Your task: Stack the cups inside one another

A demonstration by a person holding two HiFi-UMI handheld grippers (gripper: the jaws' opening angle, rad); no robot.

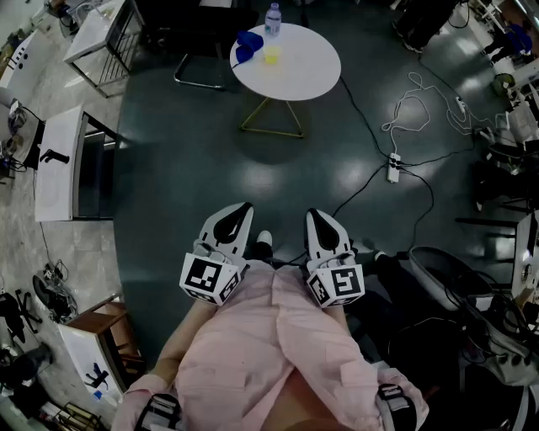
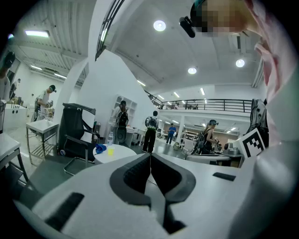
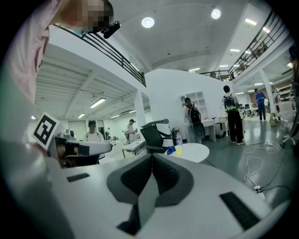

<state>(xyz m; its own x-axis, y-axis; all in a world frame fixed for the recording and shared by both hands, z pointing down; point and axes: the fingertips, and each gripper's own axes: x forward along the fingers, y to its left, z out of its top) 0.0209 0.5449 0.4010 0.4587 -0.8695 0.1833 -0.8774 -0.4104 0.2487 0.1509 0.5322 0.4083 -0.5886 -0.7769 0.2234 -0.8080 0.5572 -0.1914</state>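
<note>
A round white table [image 1: 303, 67] stands far ahead across the floor. On its far left side sit a blue cup [image 1: 247, 45], a small yellow cup [image 1: 271, 55] and a clear water bottle [image 1: 272, 18]. Both grippers are held close to my body, far from the table. My left gripper [image 1: 243, 209] and right gripper [image 1: 313, 215] are shut with nothing in them. In the left gripper view the jaws [image 2: 150, 158] meet, and the blue cup [image 2: 100, 148] and yellow cup [image 2: 110, 151] show small beyond them. The right gripper [image 3: 152, 159] is likewise shut, with the yellow cup [image 3: 178, 151] in the distance.
A black chair [image 1: 198, 42] stands behind the table. Cables and a power strip [image 1: 392, 167] lie on the floor to the right. White desks [image 1: 59, 160] line the left side. Several people [image 2: 150, 130] stand in the hall beyond.
</note>
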